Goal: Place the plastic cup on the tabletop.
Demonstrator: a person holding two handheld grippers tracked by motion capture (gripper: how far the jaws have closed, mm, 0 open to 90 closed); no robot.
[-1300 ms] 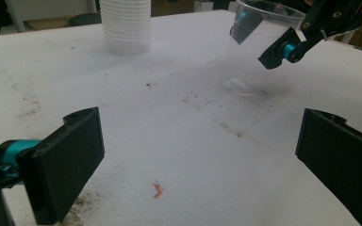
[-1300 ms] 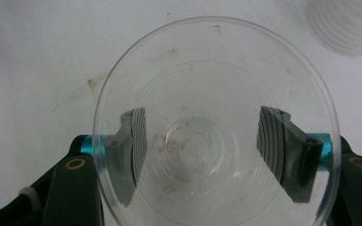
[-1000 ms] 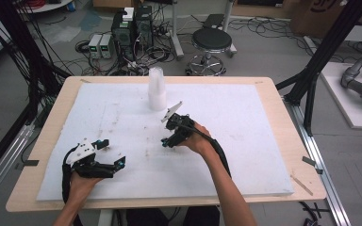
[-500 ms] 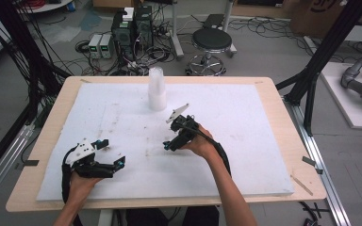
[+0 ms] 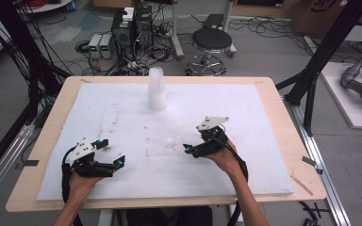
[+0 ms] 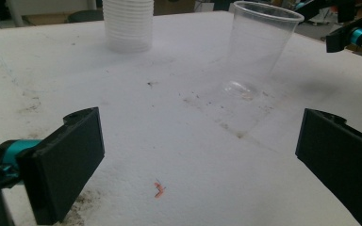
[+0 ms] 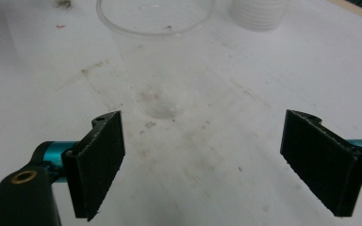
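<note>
A single clear plastic cup [image 6: 259, 47] stands upright on the white foam board [image 5: 264, 117], faint in the high view [image 5: 173, 141]. It is just ahead of my right gripper [image 7: 202, 160], which is open with nothing between its jaws, the cup [image 7: 155, 56] a short way beyond its tips. From above, the right gripper [image 5: 194, 140] sits right of centre, pointing left. My left gripper [image 5: 112, 152] rests near the front left, open and empty [image 6: 193, 160], facing the cup from farther off. A stack of white cups [image 5: 157, 89] stands at the back middle.
The foam board lies on a wooden table [image 5: 292, 136]. Small dirt specks and an orange crumb [image 6: 159, 189] mark the board. Behind the table are a stool [image 5: 210, 42], computer boxes [image 5: 132, 28] and cables; black frame posts [image 5: 320, 56] stand at the sides.
My right gripper has drawn back toward the person and to the right, away from the cup stack. The left gripper has stayed in place.
</note>
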